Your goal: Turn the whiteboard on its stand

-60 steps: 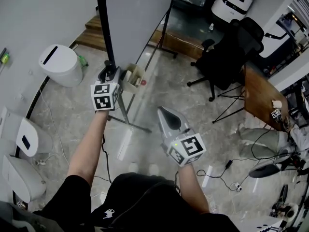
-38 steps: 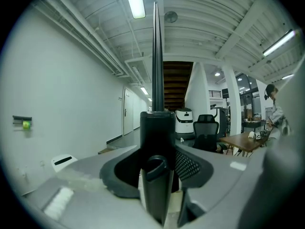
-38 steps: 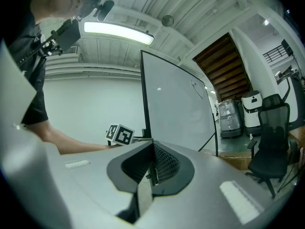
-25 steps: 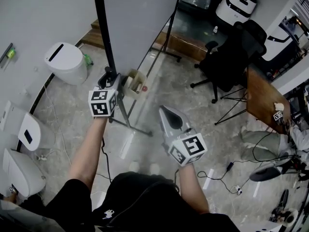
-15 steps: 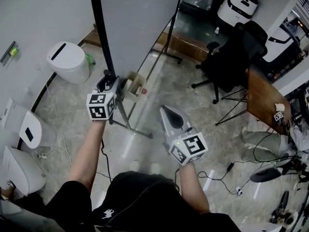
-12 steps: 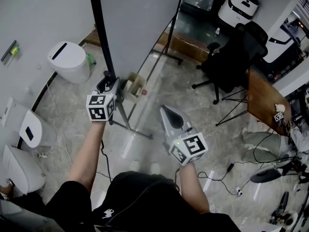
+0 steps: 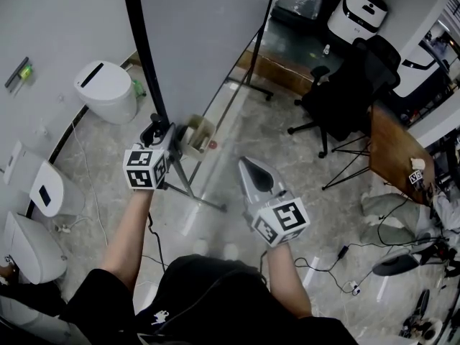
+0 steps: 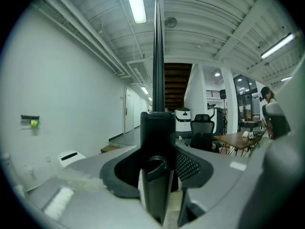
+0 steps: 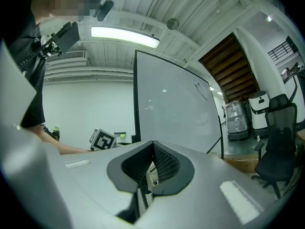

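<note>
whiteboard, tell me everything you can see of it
The whiteboard is a tall upright panel with a plain, glossy pale face that mirrors ceiling lights, edged by a thin black frame. It sits in a thin-legged metal stand on the stone-look floor, near a white wall. The left gripper is clamped low on its near vertical frame edge, and that gripper's view sees the board edge-on. The right gripper hangs apart from it.

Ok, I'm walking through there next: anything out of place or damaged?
Nothing looks damaged. Loose cables trail across the floor on the person's right, a likely trip hazard. The whiteboard stands upright, held in the left tongs.
</note>
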`<control>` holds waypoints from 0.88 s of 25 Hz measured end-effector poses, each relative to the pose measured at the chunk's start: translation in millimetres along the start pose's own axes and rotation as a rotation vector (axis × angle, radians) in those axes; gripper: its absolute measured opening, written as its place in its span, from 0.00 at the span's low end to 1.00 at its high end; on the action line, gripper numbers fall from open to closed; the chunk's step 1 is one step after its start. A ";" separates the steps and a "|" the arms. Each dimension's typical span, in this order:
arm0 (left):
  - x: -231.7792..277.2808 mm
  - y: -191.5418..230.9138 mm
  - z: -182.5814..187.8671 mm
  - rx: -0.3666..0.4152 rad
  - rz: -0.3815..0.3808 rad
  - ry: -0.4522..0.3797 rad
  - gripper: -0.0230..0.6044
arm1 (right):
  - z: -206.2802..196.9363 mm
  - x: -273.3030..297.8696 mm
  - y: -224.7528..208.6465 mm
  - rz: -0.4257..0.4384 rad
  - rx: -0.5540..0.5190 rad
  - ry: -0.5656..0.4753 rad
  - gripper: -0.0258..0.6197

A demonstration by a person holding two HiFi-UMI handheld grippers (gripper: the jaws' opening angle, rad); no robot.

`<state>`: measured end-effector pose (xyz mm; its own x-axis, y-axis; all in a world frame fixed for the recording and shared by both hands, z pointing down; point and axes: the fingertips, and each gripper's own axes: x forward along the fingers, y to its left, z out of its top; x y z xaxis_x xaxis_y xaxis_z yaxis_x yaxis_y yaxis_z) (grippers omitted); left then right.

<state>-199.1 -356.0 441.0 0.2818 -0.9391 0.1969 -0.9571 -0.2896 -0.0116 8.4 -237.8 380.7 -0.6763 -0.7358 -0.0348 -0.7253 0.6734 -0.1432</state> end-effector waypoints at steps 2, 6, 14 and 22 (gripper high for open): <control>-4.4 0.1 -1.5 0.002 0.001 0.000 0.35 | -0.2 -0.2 0.3 0.005 0.000 -0.001 0.05; -10.7 1.6 -3.4 0.003 0.004 -0.001 0.35 | -0.6 0.2 0.7 0.011 0.001 -0.002 0.05; -6.8 2.8 -2.2 0.014 0.022 -0.024 0.36 | 2.0 -0.2 -2.2 0.026 -0.002 -0.005 0.05; -27.2 0.3 -2.1 -0.006 0.055 -0.028 0.47 | 4.7 0.5 3.0 0.062 0.006 -0.017 0.05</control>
<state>-207.2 -330.1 437.7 0.2302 -0.9584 0.1687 -0.9716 -0.2362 -0.0160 6.5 -236.5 375.7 -0.7174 -0.6940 -0.0609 -0.6815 0.7172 -0.1458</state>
